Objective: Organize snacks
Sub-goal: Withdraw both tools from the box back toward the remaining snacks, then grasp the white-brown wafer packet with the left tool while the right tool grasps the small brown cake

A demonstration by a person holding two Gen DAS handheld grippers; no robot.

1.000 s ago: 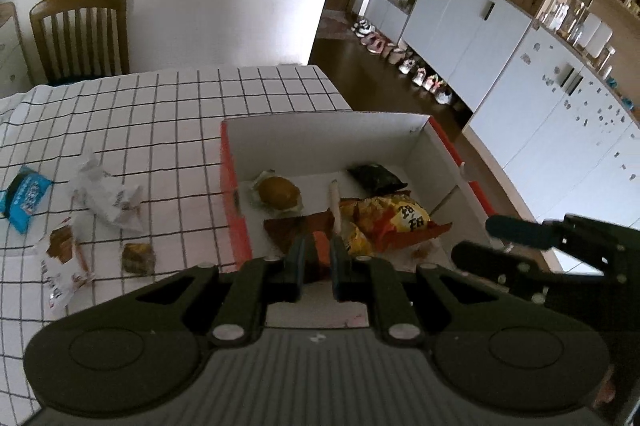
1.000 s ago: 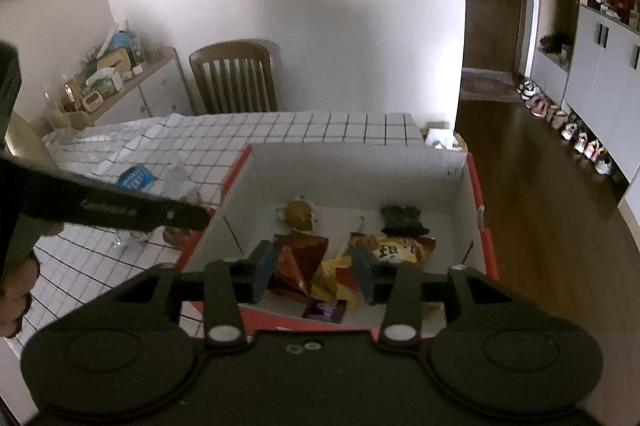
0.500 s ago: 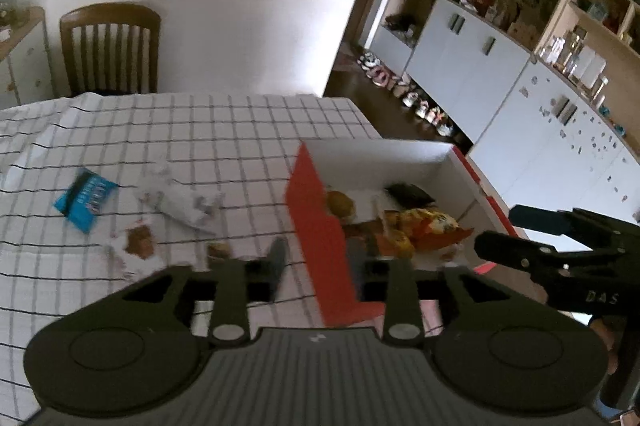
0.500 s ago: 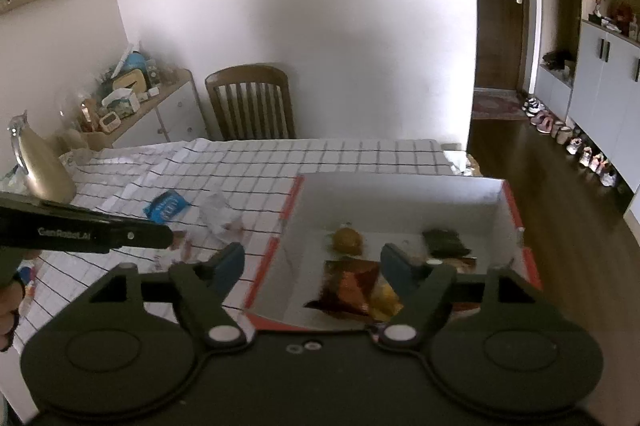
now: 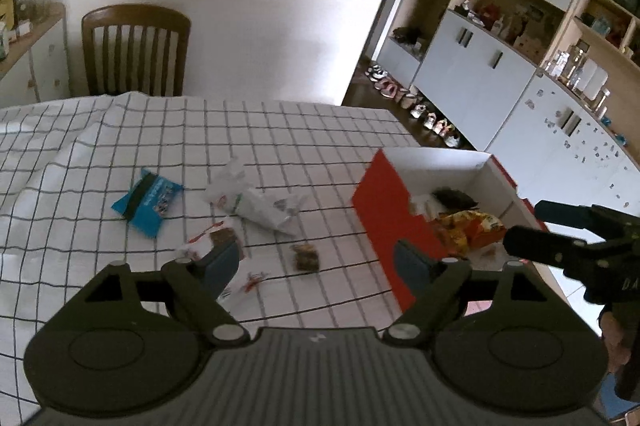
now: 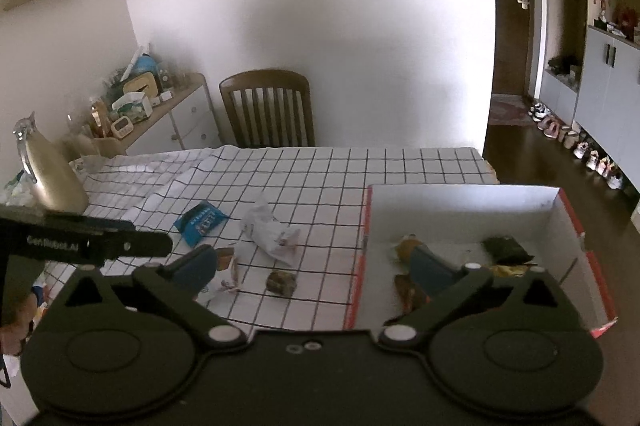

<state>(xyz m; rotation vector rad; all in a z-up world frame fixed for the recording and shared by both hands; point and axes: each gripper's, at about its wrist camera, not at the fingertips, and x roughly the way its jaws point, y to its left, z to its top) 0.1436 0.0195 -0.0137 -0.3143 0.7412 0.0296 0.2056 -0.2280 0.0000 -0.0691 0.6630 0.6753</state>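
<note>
Four snacks lie loose on the checked bench (image 6: pixel 320 185), left of the box (image 6: pixel 460 214). A blue packet (image 5: pixel 147 202) lies farthest left, a crumpled white wrapper (image 5: pixel 256 203) is to its right, a clear packet (image 5: pixel 208 244) with something brown inside sits nearer, and a small brown piece (image 5: pixel 306 257) lies near the box's red wall. The box is red outside and white inside, and stands at the bench's right edge. Inside it are a round bun (image 6: pixel 406 246) at the left, a dark packet (image 6: pixel 506 250) at the right, and an orange-yellow bag (image 5: pixel 468 230) on the near side; part of the contents is hidden behind the right gripper's fingers.

The left gripper (image 5: pixel 316 258) hovers above the bench, pointing forward and slightly down, its jaws spread wide and holding nothing. One fingertip is over the clear packet, the other over the box's red wall, with the brown piece between them in view. The right gripper (image 6: pixel 312 266) is held level beside it, jaws likewise wide apart and empty; its left fingertip is over the clear packet, its right over the box interior. Each gripper shows at the edge of the other's view, well apart.

A wooden chair (image 6: pixel 268 105) stands at the far side of the bench against the wall.
</note>
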